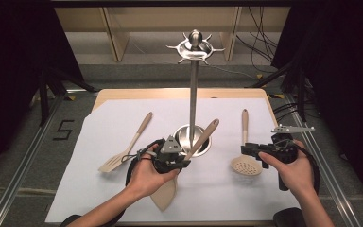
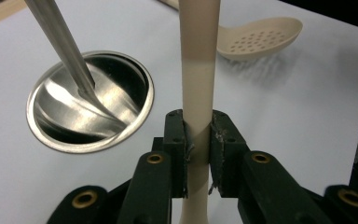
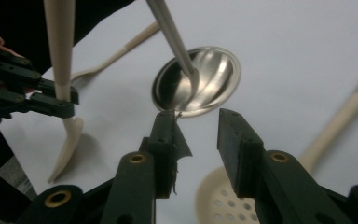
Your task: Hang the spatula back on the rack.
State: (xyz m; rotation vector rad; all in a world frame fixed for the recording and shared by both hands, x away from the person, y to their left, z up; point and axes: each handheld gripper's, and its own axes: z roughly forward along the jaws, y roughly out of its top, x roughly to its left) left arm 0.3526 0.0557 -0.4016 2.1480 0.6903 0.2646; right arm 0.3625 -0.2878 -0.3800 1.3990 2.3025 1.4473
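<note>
High view: the left gripper point(image 1: 182, 163) has its jaws clamped on the spatula point(image 1: 189, 156) handle, lifted toward the hanging stand point(image 1: 194, 80); no utensil hangs there yet. The right gripper point(image 1: 248, 150) hovers with jaws apart and empty over the skimmer point(image 1: 246, 165).

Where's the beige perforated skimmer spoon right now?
In the high view, the beige perforated skimmer spoon lies flat on the white paper at right, beside the round steel stand base, its bowl just ahead of the right hand-held gripper.
</note>
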